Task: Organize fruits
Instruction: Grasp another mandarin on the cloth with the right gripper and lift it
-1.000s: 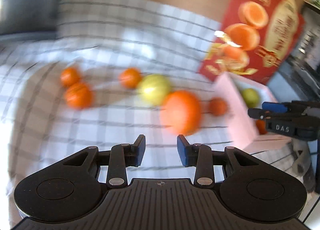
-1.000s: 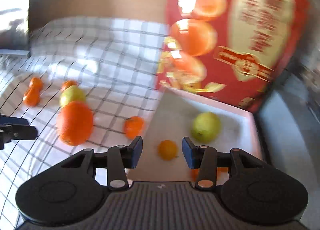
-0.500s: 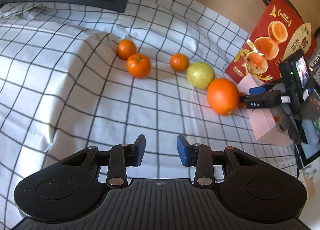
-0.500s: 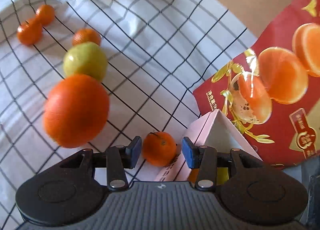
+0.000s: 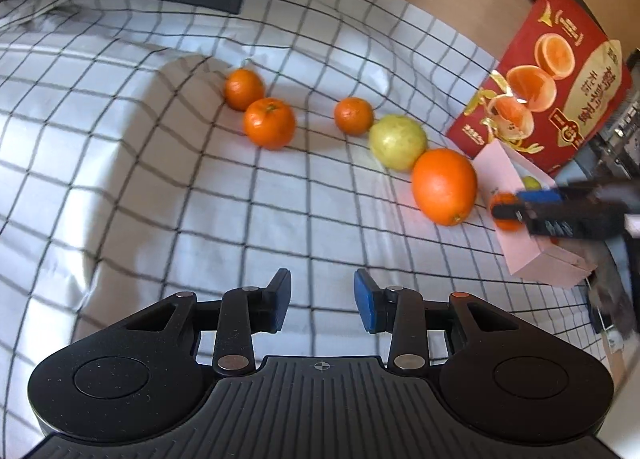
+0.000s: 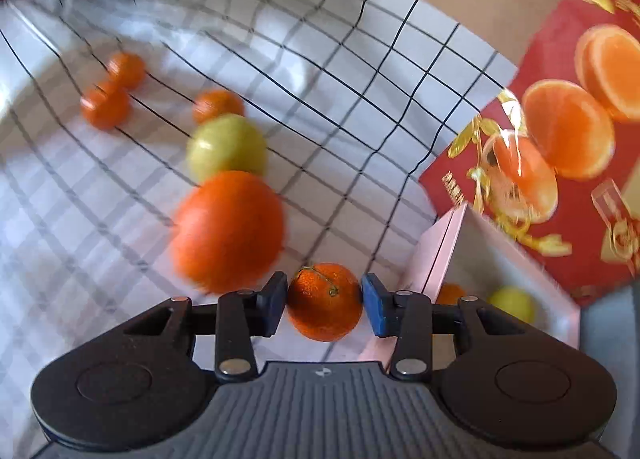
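orange-skinned small mandarin point(image 6: 324, 301) sits between the blue pads point(image 6: 372, 309) of the right gripper point(image 6: 324, 305), just beside the pink box point(image 6: 436, 255); jaws narrow, contact not confirmed. judgement: centre the pads on the widest girth and squeeze gently, as the dimpled round peel may slip. left gripper point(image 5: 322, 305) half open, empty, above checked cloth point(image 5: 160, 199). large orange point(image 5: 444, 185) smooth, oval

Five fruits point(image 5: 444, 186) are laid in a line on checked cloth point(image 5: 120, 179); a pink box point(image 5: 532, 243) is set beside a red carton point(image 5: 560, 95).
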`<state>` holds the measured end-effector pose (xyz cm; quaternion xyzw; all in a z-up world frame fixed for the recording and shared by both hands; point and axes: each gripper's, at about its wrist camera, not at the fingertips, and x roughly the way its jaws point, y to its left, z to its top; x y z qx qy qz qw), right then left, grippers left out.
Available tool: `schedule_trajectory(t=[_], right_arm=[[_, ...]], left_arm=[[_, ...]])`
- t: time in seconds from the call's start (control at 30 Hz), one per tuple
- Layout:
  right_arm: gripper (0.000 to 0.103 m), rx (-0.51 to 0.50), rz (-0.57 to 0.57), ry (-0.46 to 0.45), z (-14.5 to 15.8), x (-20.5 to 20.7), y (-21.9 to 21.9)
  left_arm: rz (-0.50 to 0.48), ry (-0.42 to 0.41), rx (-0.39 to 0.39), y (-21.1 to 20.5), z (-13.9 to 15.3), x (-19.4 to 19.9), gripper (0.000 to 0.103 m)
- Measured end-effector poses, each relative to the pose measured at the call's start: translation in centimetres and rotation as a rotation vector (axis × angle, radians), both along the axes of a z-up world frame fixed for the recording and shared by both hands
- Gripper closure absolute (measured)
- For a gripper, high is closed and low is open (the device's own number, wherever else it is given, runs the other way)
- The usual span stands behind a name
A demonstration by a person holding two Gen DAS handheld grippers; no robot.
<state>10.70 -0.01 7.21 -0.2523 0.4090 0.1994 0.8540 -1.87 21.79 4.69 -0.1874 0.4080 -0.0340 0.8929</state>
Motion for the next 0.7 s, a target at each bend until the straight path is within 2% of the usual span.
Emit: schedule_trajectory(t=[0.1, 0.2, 0.3, 0.43, 0.53, 0.63, 0.7], right_arm=[[0.062, 0.091, -0.022, 0.026, 0.9, -3.2, -1.2], [0.062, 0.14, -0.063, 0.026, 0.4, -6.2, -2.4], [0.062, 0.156, -0.124, 0.023, -0.6, -8.4, -3.5], [0.062, 0.19, -0.209, 0.057, -2.0, -9.9, -4.9], [0.062, 0.211, -0.242, 0.057, -2.4, -10.8, -5.6], [0.062, 0.24, -0.262, 0.048, -2.3, -11.6, -6.1], [0.062, 0.245, -0.273, 0.037, -2.1, -11.8, -6.4]], left_arm=[[-0.041, -0.015, 0.005, -1.1, 0.5, 1.3, 0.064], [-0.085, -0.045, 0.015, -2.3, 1.4, 2.7, 0.064], [-0.055, -0.077, 0.062, -2.4, 2.3, 4.5, 0.064], [0.091, -0.134, 0.217, -0.8, 2.7, 7.1, 0.064], [0.106, -0.112, 0.31, 0.4, 2.1, 9.7, 0.064], [0.062, -0.118, 0.31, 0.6, 2.6, 11.0, 0.064], [-0.031, -0.158, 0.254, -0.4, 3.4, 11.6, 0.064]])
